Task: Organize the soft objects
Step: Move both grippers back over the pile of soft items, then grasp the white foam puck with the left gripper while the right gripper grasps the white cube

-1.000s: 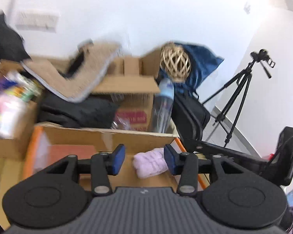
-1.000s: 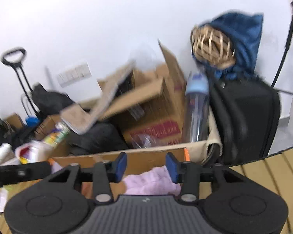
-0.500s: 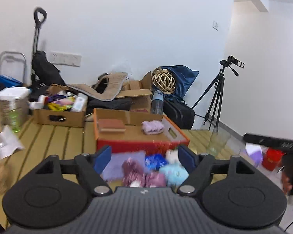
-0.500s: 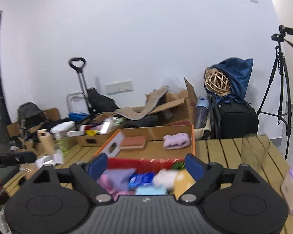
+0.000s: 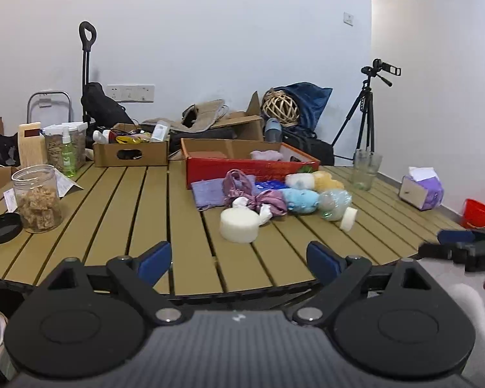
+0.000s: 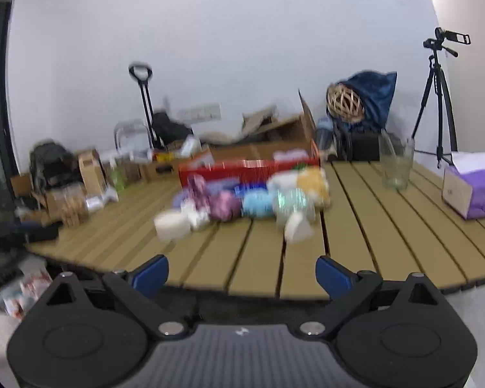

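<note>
Hovering off the near edge of the slatted surface (image 5: 145, 200), both the left hand-held gripper (image 5: 239, 258) and the right hand-held gripper (image 6: 242, 273) are held spread and empty — presumably for choosing a target. The soft objects (image 5: 268, 194) are heaped mid-surface, just before the red box (image 5: 242, 166). A glass (image 5: 365, 169) and tissue box (image 5: 422, 192) are kept well aside — nothing is seen blocking the approach.

Slatted matt wood table (image 5: 152, 213); glossy red cardboard box (image 5: 242, 166); satin cloth scrunchie (image 5: 268, 202)

Right tool (image 6: 242, 274) gapes before blurred soft pile (image 6: 249, 200).
</note>
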Demonstrator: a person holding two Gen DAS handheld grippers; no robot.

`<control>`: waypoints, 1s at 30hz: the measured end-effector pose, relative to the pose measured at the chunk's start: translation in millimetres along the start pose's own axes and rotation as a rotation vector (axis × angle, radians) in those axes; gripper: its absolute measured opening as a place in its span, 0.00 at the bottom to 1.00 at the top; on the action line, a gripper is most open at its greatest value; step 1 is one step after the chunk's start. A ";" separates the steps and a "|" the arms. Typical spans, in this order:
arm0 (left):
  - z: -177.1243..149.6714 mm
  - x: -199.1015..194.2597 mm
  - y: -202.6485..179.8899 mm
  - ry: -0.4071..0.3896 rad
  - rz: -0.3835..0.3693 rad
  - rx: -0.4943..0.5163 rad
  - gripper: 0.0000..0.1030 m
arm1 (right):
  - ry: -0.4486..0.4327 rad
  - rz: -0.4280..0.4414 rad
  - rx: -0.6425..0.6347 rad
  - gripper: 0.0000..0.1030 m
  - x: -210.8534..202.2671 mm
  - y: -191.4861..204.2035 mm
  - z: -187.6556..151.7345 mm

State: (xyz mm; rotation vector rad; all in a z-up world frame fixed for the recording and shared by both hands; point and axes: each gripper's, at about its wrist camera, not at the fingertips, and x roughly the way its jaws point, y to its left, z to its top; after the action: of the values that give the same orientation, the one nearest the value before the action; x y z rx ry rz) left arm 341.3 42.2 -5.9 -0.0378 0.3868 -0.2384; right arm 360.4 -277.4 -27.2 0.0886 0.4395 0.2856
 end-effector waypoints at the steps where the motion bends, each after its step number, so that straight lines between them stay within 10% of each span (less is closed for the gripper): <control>1: -1.6 2.7 1.3 0.003 -0.002 -0.008 0.90 | 0.005 -0.010 -0.013 0.94 1.2 3.4 -4.8; 17: 15.8 158.7 -8.0 0.098 -0.038 0.057 0.87 | 0.043 0.079 0.088 0.57 109.2 5.6 16.8; 23: 14.6 212.2 9.2 0.170 -0.080 0.072 0.56 | 0.057 0.087 0.093 0.57 145.0 7.5 34.3; 30: 20.9 205.3 42.1 0.090 -0.049 -0.005 0.55 | 0.105 0.103 0.048 0.39 203.0 27.1 49.7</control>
State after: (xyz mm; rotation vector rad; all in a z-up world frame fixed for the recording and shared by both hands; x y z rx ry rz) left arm 543.1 34.1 -65.8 -0.0419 0.4768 -0.2878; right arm 550.8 -193.5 -61.0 0.1434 0.5471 0.3822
